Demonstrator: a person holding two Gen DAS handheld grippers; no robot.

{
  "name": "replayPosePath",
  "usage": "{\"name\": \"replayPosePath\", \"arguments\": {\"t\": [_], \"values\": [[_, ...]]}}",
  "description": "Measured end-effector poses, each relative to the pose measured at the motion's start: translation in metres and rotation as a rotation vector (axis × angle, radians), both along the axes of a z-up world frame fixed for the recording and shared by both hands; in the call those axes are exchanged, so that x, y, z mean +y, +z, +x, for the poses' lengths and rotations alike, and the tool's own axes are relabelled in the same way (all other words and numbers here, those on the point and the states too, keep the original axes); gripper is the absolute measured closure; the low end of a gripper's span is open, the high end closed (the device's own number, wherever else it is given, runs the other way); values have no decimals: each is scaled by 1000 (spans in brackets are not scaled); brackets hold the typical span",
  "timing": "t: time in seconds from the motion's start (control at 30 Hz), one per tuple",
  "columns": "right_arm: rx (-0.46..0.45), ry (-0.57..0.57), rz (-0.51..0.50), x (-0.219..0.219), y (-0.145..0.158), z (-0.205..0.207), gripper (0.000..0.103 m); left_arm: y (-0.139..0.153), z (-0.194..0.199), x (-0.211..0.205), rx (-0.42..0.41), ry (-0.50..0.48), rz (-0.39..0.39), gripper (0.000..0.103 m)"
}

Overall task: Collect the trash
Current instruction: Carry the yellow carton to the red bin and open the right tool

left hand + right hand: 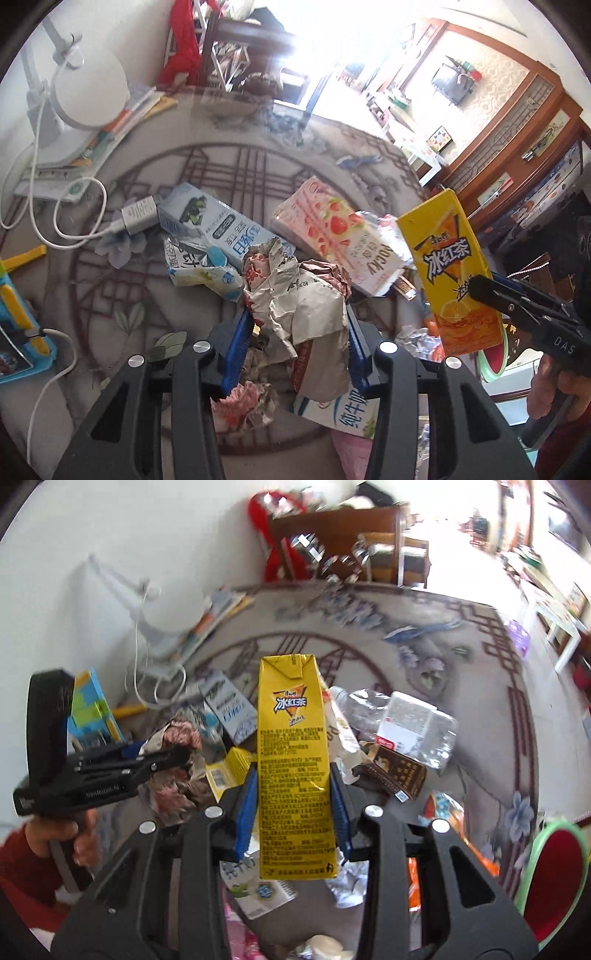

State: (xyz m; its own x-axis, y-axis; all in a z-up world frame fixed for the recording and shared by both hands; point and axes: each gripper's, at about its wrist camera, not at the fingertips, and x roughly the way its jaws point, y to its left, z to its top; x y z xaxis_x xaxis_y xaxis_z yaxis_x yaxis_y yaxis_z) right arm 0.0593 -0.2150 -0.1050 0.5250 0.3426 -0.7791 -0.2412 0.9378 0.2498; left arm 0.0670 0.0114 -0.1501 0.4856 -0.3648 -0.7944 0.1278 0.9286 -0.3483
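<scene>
Two items are in hand; most of the litter is judged still uncollected. In the right wrist view the right claw (291, 797) is clamped on the yellow tea carton (293, 760), both blue pads pressed on its sides; the carton is held upright at frame centre, clear of the table (461, 657). In the left wrist view the left claw (295, 339) is closed around the crumpled wrapper (295, 295) at lower centre; whether it is lifted cannot be told. Left lying mid-frame: the blue milk carton (207, 221), the pink strawberry box (332, 229); in the right view, right of centre, the clear plastic packet (417, 723) and brown box (395, 775). No bin is identified with certainty.
</scene>
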Motion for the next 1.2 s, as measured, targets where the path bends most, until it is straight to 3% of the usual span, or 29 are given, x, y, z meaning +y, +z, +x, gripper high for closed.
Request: {"name": "replayPosePath", "arguments": {"t": [0.33, 0.57, 0.8, 1.03, 1.07, 1.1, 1.2], "values": [[-35, -235, 59, -75, 16, -58, 68, 33, -41, -41, -75, -75, 19, 60], [-39, -353, 76, -152, 9, -90, 68, 41, -57, -100, -86, -97, 17, 60], [8, -543, -29, -263, -6, -113, 68, 38, -70, -183, -84, -165, 8, 60], [67, -675, -109, -350, -40, -120, 67, 37, -79, -273, -93, -318, -8, 60], [69, -693, -110, -357, -42, -121, 63, 37, -79, -287, -93, -344, -13, 60], [67, -708, -103, -369, -43, -124, 53, 36, -79, -302, -91, -370, -16, 60], [47, -729, -84, -387, -42, -133, 45, 35, -80, -338, -90, -442, -24, 60]]}}
